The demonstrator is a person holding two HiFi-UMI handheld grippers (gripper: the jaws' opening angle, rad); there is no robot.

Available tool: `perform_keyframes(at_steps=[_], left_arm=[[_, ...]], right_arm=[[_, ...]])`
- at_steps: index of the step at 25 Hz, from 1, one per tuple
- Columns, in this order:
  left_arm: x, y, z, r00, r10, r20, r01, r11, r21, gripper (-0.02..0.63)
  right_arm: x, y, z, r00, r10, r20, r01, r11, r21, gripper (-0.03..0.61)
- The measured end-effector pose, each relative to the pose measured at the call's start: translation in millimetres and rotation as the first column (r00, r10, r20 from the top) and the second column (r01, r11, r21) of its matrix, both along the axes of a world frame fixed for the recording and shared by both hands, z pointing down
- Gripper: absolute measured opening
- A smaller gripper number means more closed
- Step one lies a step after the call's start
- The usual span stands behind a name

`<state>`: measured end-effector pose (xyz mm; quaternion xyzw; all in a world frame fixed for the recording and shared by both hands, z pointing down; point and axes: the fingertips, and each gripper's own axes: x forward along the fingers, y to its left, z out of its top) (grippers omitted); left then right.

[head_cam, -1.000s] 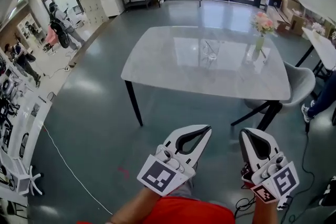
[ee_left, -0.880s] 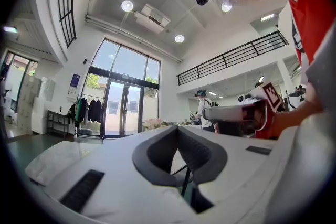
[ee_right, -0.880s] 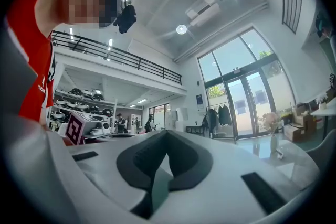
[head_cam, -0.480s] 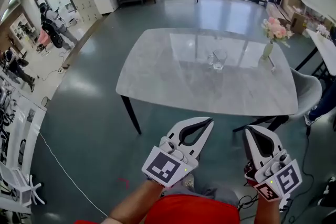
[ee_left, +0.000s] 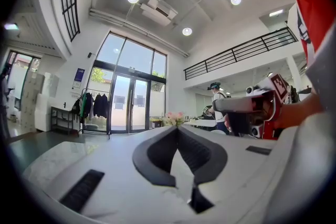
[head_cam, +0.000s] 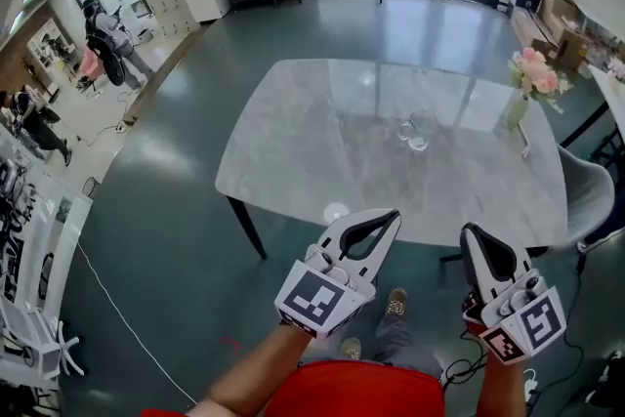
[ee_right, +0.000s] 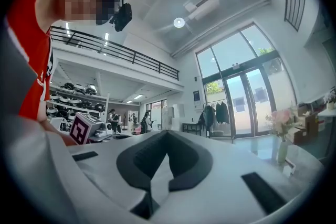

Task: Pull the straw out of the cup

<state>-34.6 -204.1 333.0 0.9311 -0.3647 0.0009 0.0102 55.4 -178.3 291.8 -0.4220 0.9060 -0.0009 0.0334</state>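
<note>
hovering before table (head_cam: 293, 161): left gripper (head_cam: 393, 214), right gripper (head_cam: 472, 230) closed; cup (head_cam: 421, 131) mid-table.

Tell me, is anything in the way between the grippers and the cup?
Nothing visible does. Only floor and bare table lie between the left gripper, the right gripper and the glass cup; the flower vase stands aside.

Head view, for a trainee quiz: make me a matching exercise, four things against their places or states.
Things: 1 cup; 2 flower vase; 3 left gripper; 4 chair.
Places: A held nearest the camera, jaws shut; B near the middle of the table; C past the table's right end; D by the table's far right corner.
Pairs: 1-B, 2-D, 3-A, 4-C.
</note>
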Motion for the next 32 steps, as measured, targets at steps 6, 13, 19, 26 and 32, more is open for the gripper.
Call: perform_keyframes(at_steps=[6,13,19,26,32], left_arm=[[7,-66,19,0.998,-0.045,0.048,0.044,0.999,0.028,0.020],[22,-133,41,0.992,-0.099,0.077,0.099,0.995,0.001,0.020],[28,-180,63,0.982,-0.159,0.101,0.162,0.986,-0.027,0.020],[35,-217,97,0.979,-0.152,0.138,0.166,0.981,-0.099,0.112],[38,-255,122,0.982,-0.116,0.150,0.138,0.979,-0.150,0.195]], right_arm=[[13,-65,5,0.999,-0.033,0.009,0.033,0.999,0.007,-0.003],[34,-134,9,0.996,-0.084,0.018,0.084,0.996,-0.003,-0.003],[46,-179,15,0.991,-0.131,0.027,0.131,0.991,-0.012,-0.003],[48,-208,19,0.989,-0.144,0.019,0.144,0.988,-0.047,-0.003],[50,-222,22,0.996,-0.092,0.016,0.093,0.993,-0.066,-0.003]])
